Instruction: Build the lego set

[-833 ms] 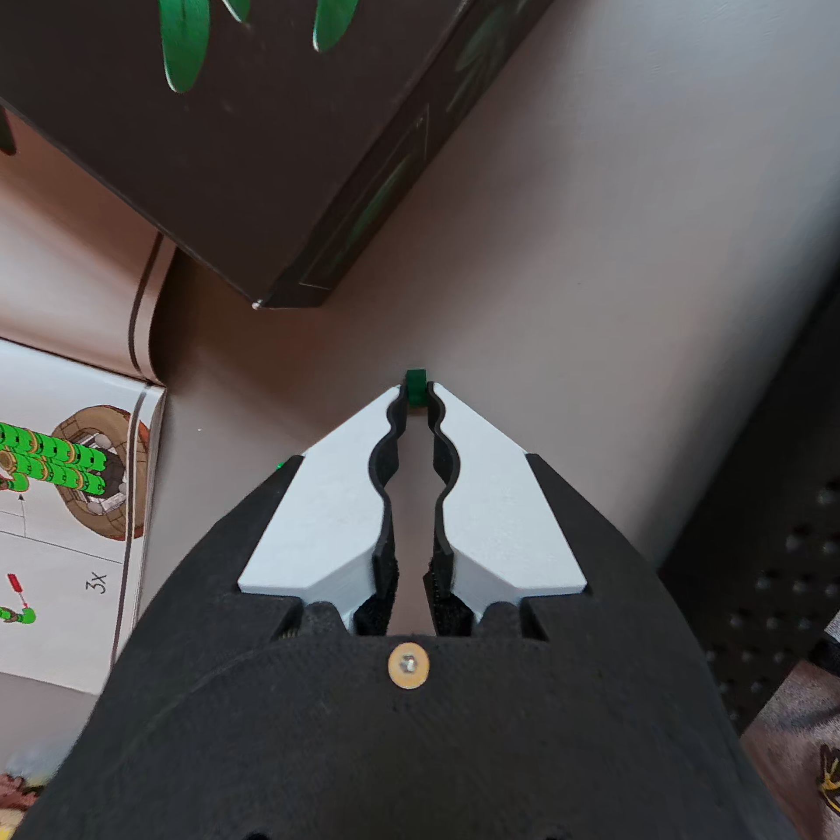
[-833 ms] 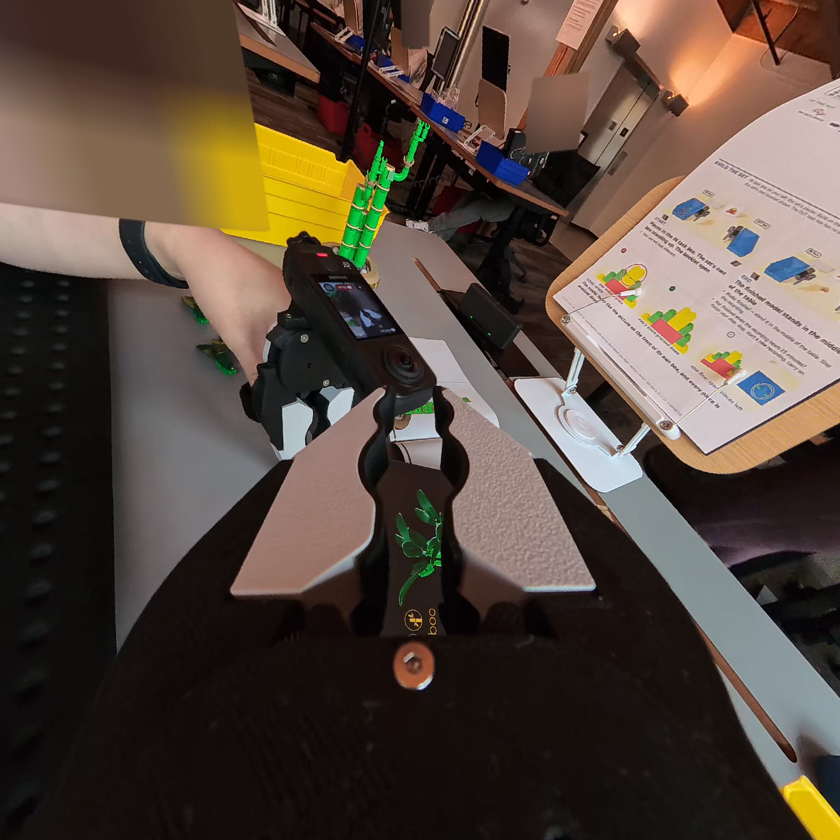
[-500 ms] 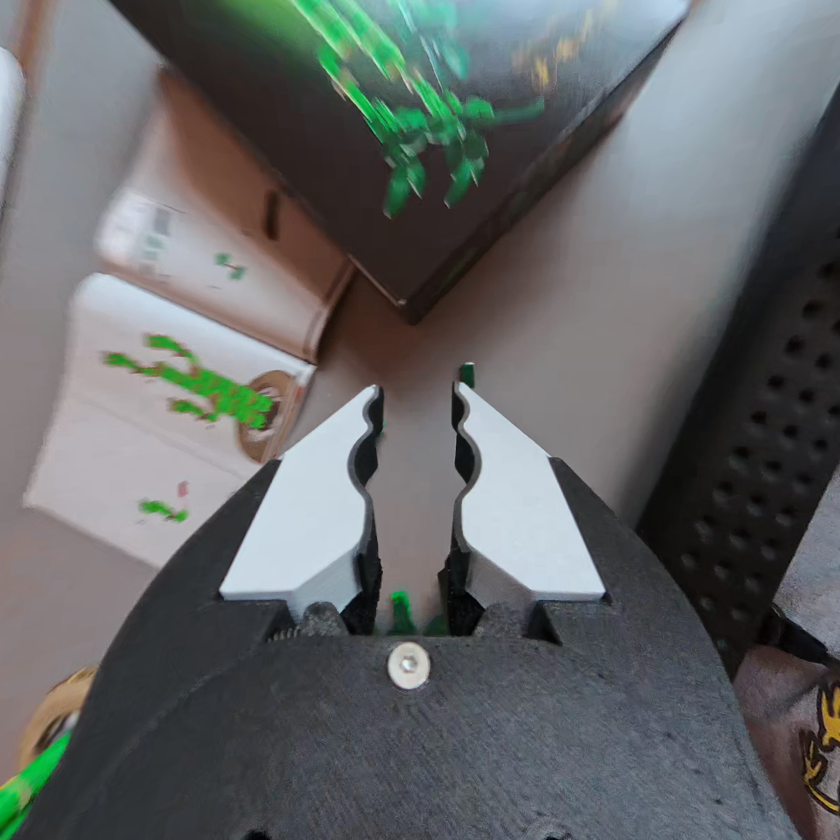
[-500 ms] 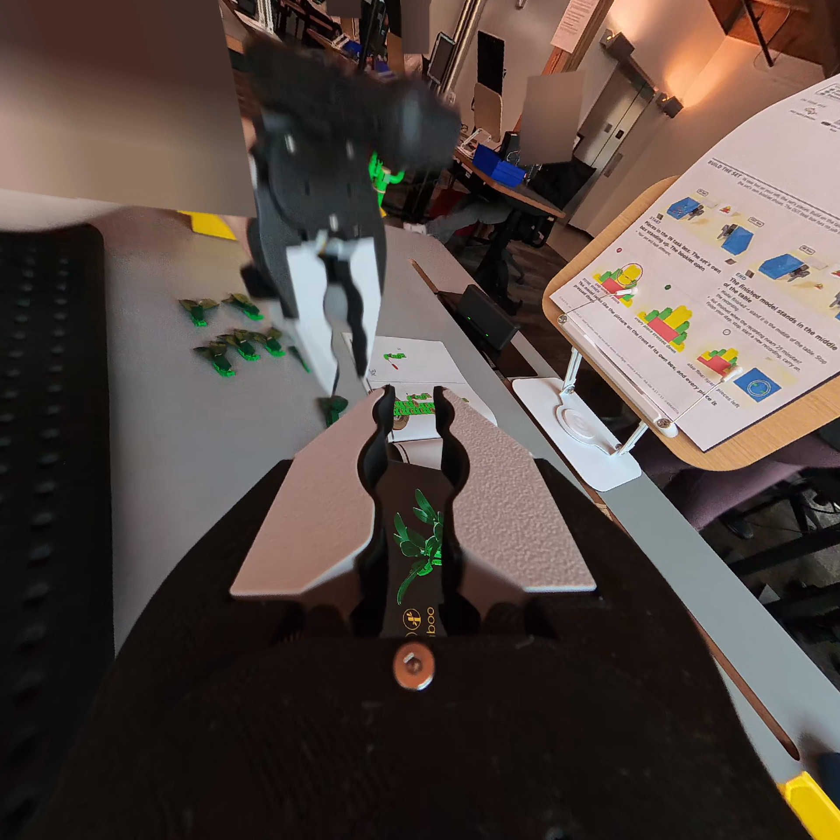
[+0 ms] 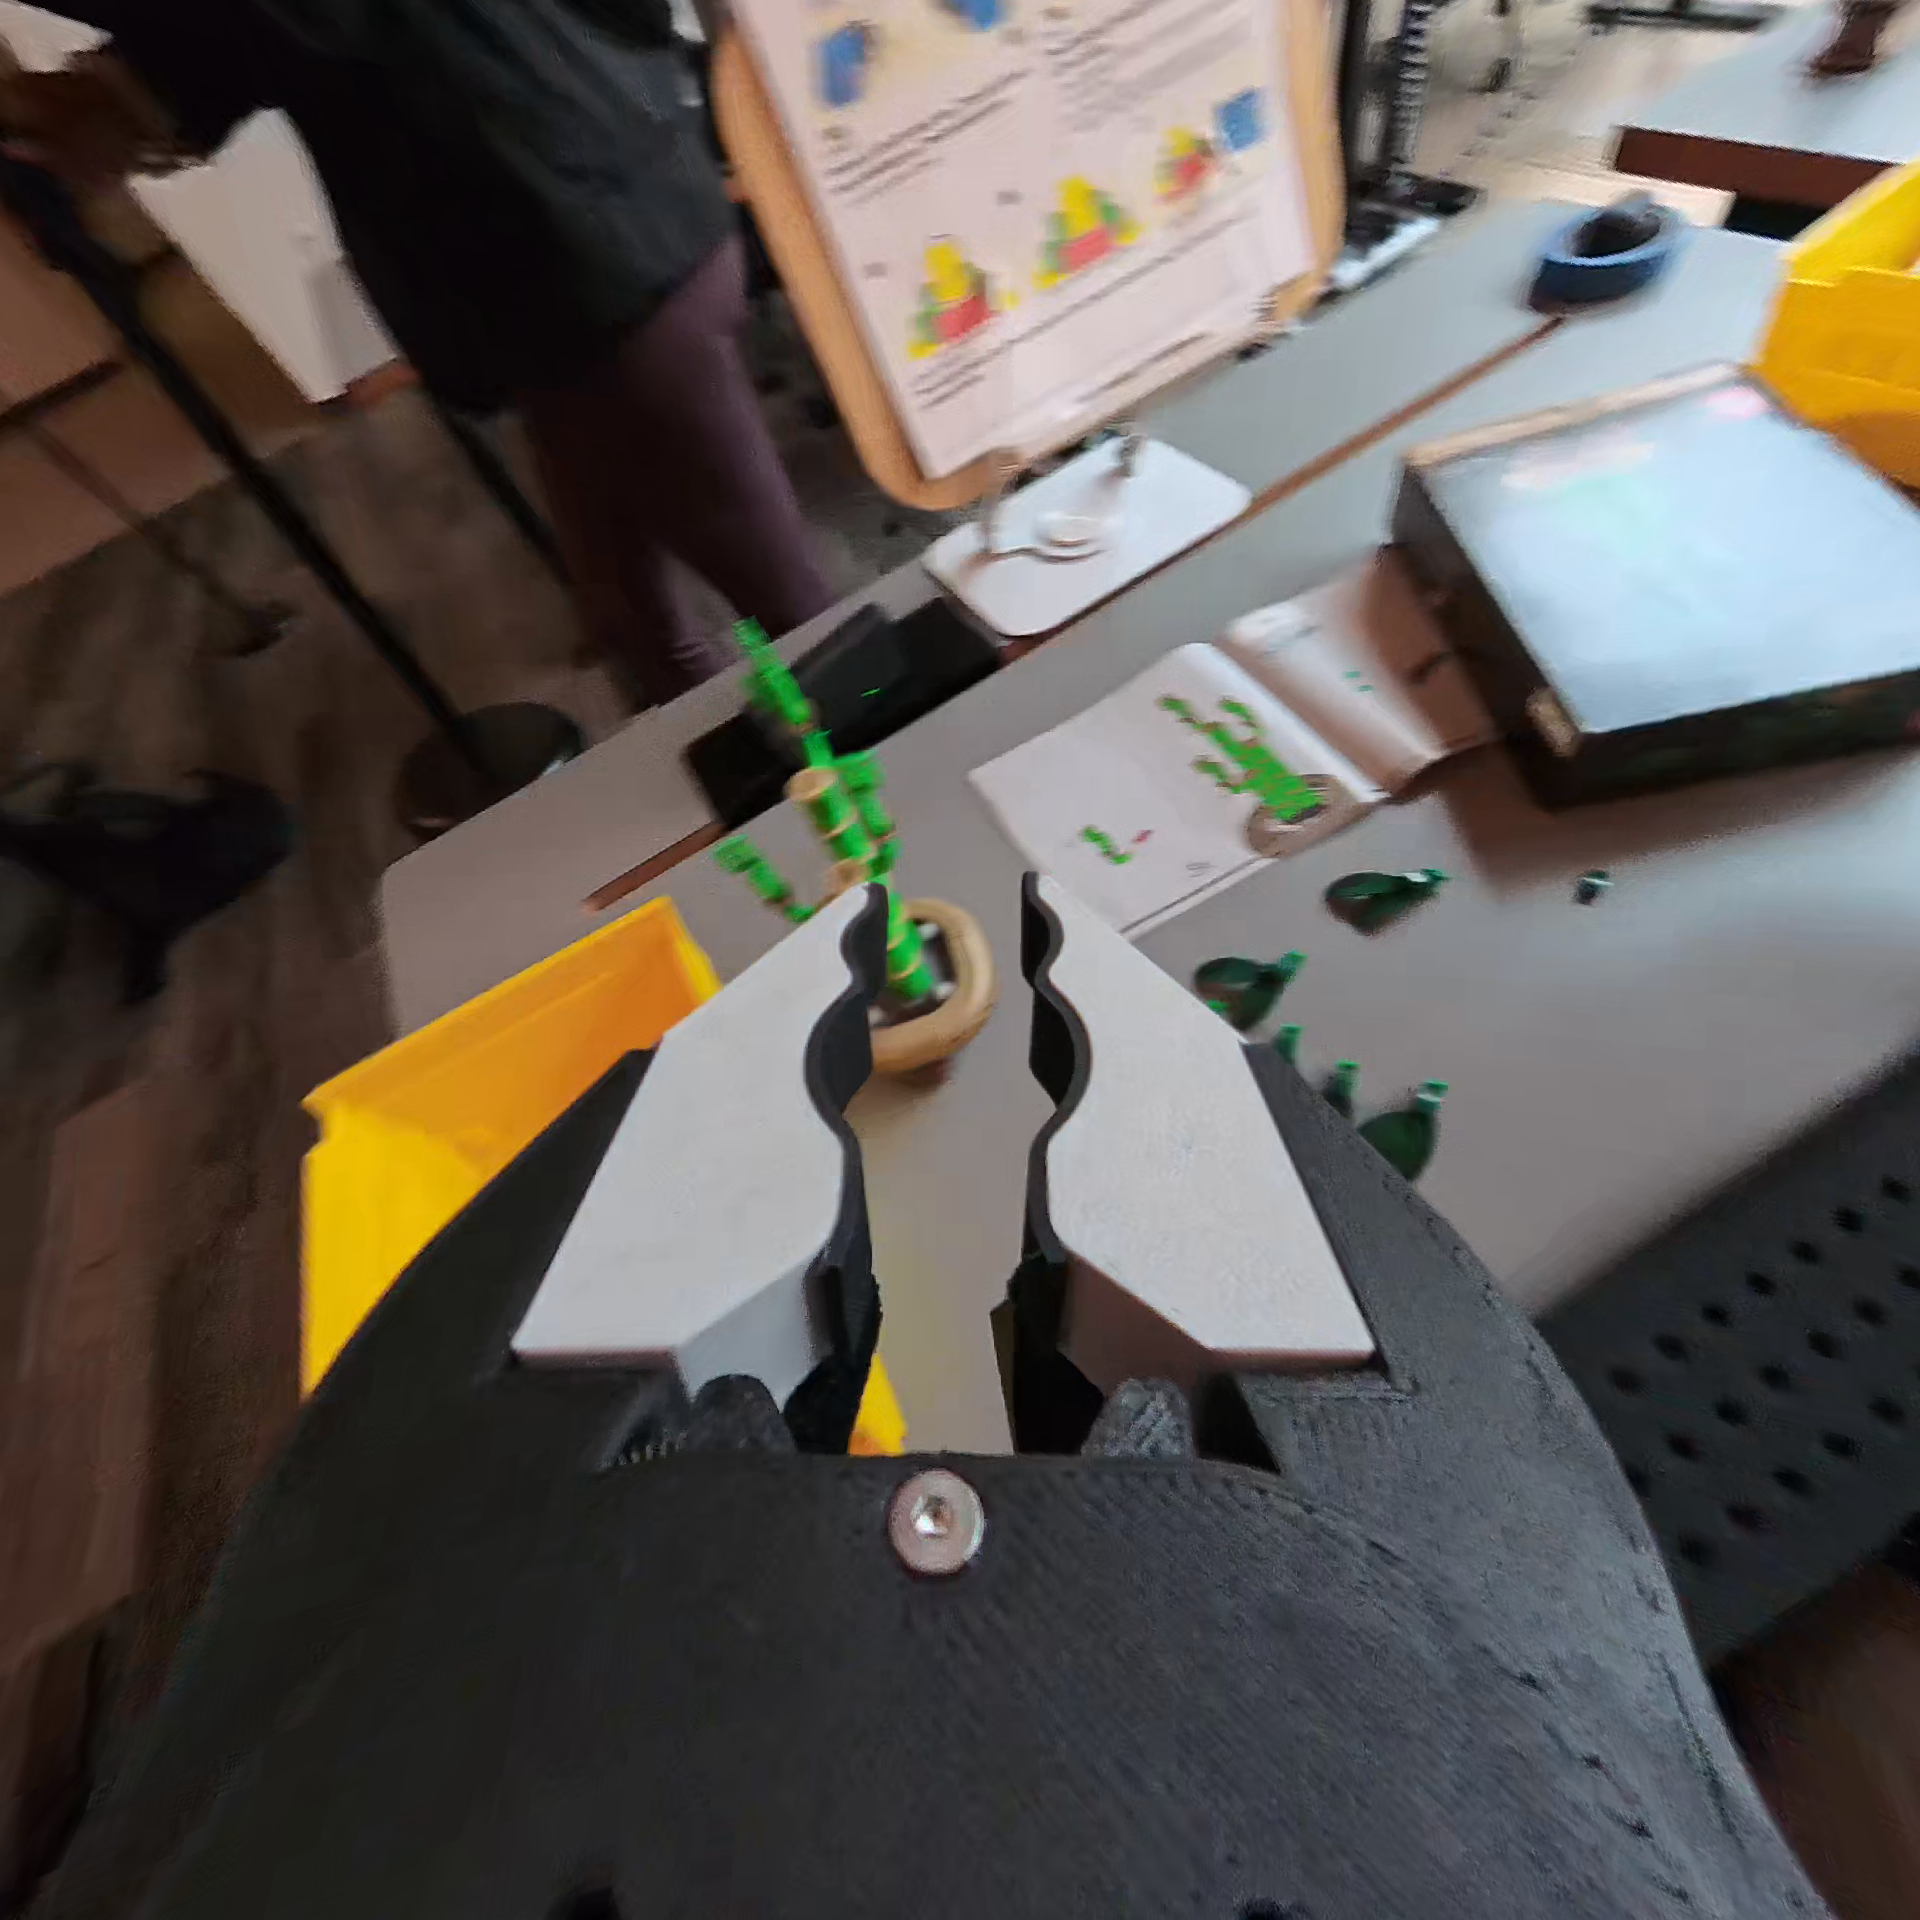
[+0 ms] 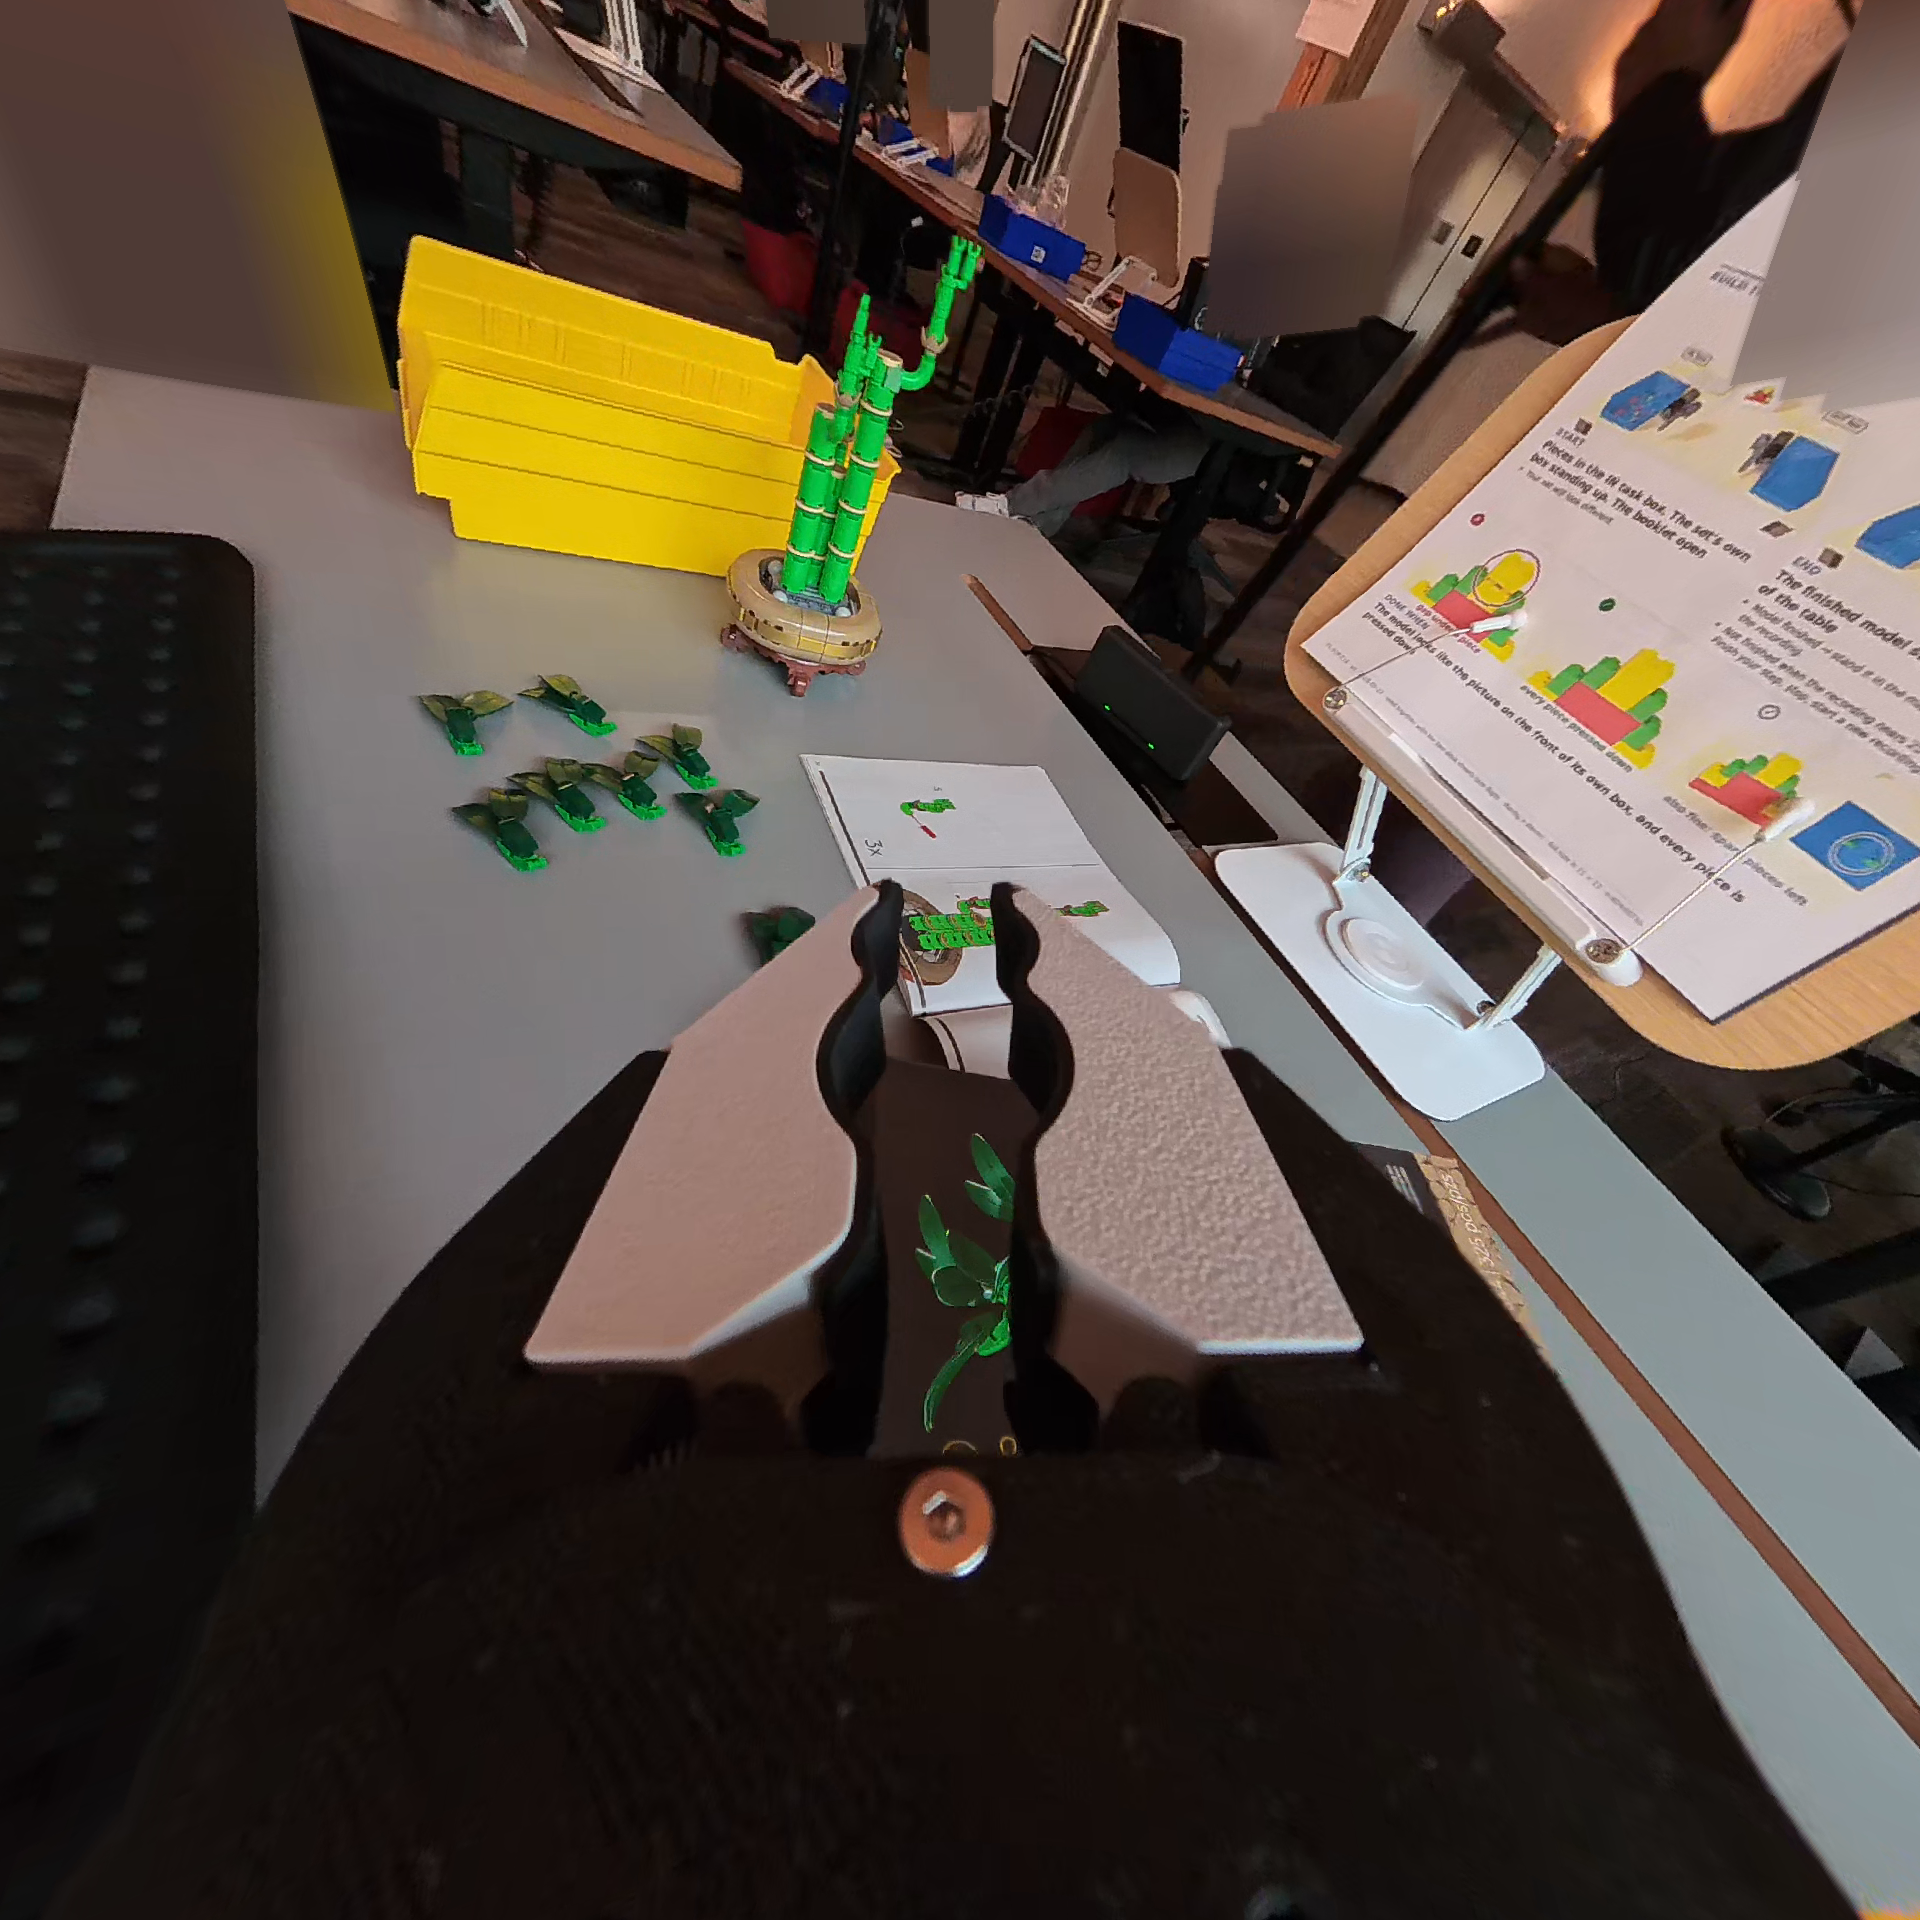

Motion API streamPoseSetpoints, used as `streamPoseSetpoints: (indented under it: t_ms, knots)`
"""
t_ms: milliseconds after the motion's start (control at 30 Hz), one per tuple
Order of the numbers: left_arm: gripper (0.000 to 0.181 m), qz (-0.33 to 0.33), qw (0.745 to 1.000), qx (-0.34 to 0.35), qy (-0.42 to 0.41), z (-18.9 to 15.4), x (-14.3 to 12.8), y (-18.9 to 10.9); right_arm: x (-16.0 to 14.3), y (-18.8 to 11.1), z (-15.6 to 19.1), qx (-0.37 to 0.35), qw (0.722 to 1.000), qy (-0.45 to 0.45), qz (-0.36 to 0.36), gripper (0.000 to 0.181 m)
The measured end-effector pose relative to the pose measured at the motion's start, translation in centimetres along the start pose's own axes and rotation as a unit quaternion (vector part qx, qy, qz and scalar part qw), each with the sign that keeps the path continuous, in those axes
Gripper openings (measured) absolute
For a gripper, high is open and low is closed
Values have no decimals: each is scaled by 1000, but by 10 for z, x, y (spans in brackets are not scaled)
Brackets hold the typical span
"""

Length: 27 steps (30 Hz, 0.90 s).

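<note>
Your left wrist view smears with motion blur: the bamboo model (image 5: 831,831), instruction board (image 5: 1049,197) and far floor streak, while the near left gripper (image 5: 945,914) stays crisp. Your right wrist view is sharp, evenly daylit, soft shadows under the leaf pieces (image 6: 582,769). Warm glow at far right on the wall. Wide-angle bending curves the table (image 6: 436,977) edges. Both gripper bodies read dark, underexposed.

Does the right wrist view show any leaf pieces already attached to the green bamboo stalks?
No: the bamboo model has bare stalks, while the green leaf pieces lie loose on the grey table beside it.
</note>
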<state>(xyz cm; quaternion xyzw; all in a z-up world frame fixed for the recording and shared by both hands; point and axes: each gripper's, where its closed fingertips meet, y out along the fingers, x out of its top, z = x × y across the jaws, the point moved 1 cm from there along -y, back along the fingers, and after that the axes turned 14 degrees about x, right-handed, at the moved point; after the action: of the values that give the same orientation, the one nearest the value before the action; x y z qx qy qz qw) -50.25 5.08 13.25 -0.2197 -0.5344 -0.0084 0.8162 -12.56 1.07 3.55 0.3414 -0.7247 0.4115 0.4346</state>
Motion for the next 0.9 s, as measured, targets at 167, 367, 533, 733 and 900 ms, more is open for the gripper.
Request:
streamPoseSetpoints:
  t_ms: [167,367,533,733,900]
  knots:
    - [31,67,994,61,-68,80,-69,-5,0,8,-5,-10,1000,5,5,16]
    - [22,294,955,-15,-16,97,-184,34,0,12,-19,-25,999,39,-28,17]
    - [26,385,918,-51,76,112,-215,75,-5,19,-30,-38,997,61,-22,18]
    - [23,445,889,-91,53,123,-244,96,6,21,-38,-53,995,71,-36,19]
    - [13,388,909,-140,-52,123,-229,130,17,12,-47,-70,990,90,-86,20]
